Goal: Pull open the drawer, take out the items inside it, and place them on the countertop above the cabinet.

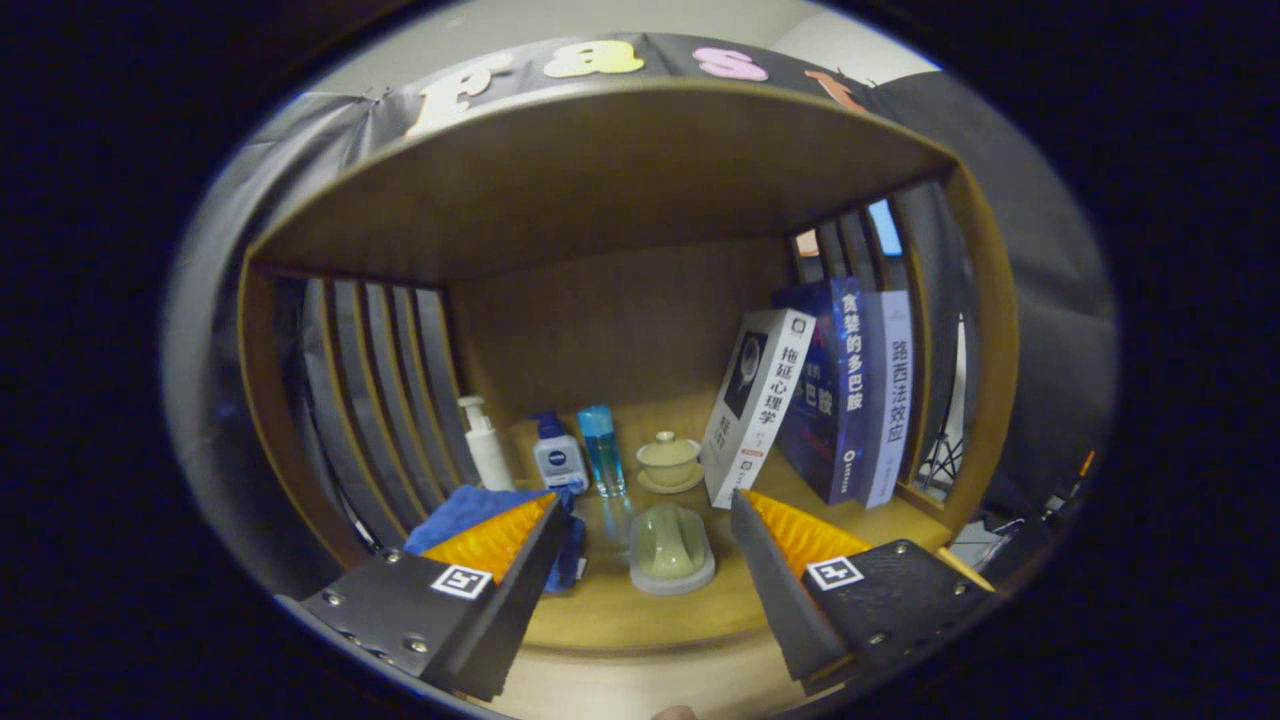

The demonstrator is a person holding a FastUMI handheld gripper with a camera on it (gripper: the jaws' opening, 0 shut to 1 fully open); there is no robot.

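Between the spread fingers of the hand-held gripper (640, 530), a pale green soap dish (671, 548) lies on the desk (640, 615), a wooden surface under an open-fronted wooden shelf unit (600, 170) with slatted sides. The hand-held gripper stands wide, its fingers apart and touching nothing, with the dish just ahead in the gap. Behind the left finger a blue cloth (470, 510) is bunched on the desk, partly hidden by that finger. Farther back, along the rear panel, stands a row of small things: a white pump bottle (486, 443) near the left slats, then a white bottle with a blue pump top (559, 455), then a clear blue bottle (603, 450) just beside it. Right of those sits a cream lidded cup on a saucer (669, 462), directly beyond the soap dish. On the right side three books lean together: a white book (757, 405) tilted to the right against a dark blue book (830, 390), and a pale-spined book (893, 395) upright next to the right slats. No drawer can be made out from where the gripper looks, so I cannot tell whether it is open or closed.
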